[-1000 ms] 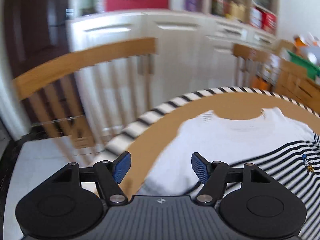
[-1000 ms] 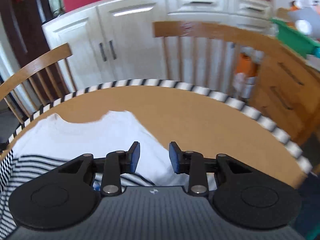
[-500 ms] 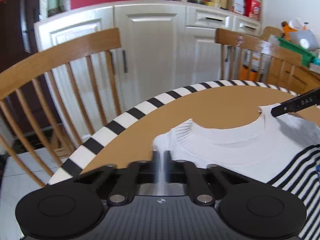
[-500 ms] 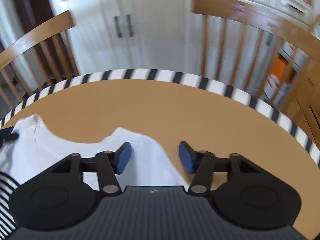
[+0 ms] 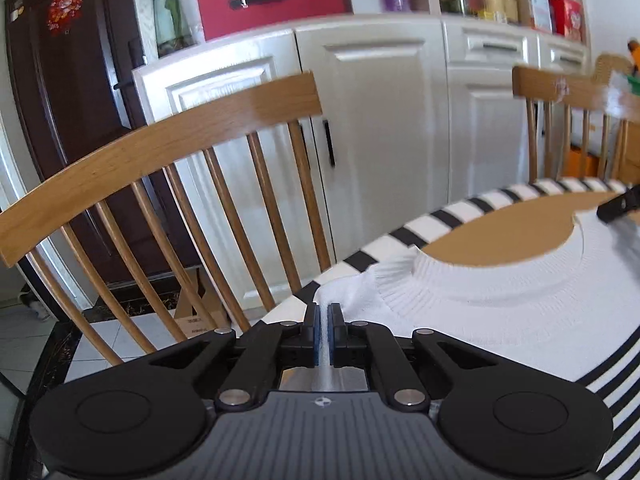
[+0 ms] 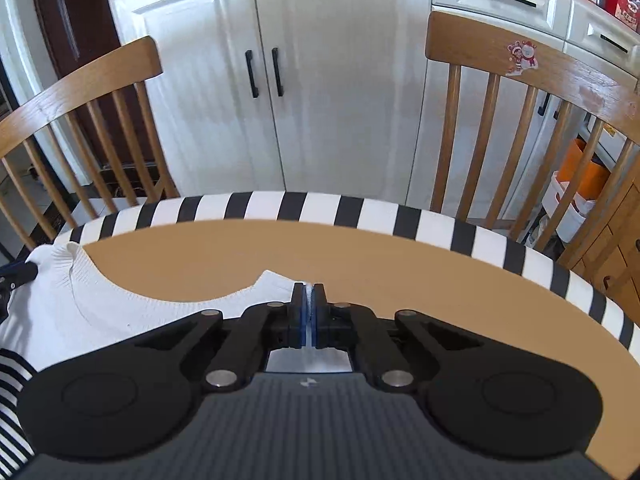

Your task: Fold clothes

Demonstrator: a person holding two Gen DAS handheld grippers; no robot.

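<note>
While we hold both shoulders: the left gripper (image 5: 324,314) is closed on the left shoulder of the sweater (image 5: 500,320), and the right gripper (image 6: 308,308) is closed on the right shoulder.
Sweater place: it lies flat on the table (image 6: 360,256), collar (image 6: 132,296) toward the far edge, striped body toward us.
Key relation: the cloth spreads behind and between our two grippers, its long axis running from far to near, so we judge the fold must bring the shoulders toward the near hem.
Nearer hand: each is on its own corner; neither is closer.
Surface: brown top with a black and white striped rim (image 6: 320,208).
Room: wooden chairs (image 5: 160,152) beyond the table, white cabinets (image 6: 264,72) behind them.
</note>
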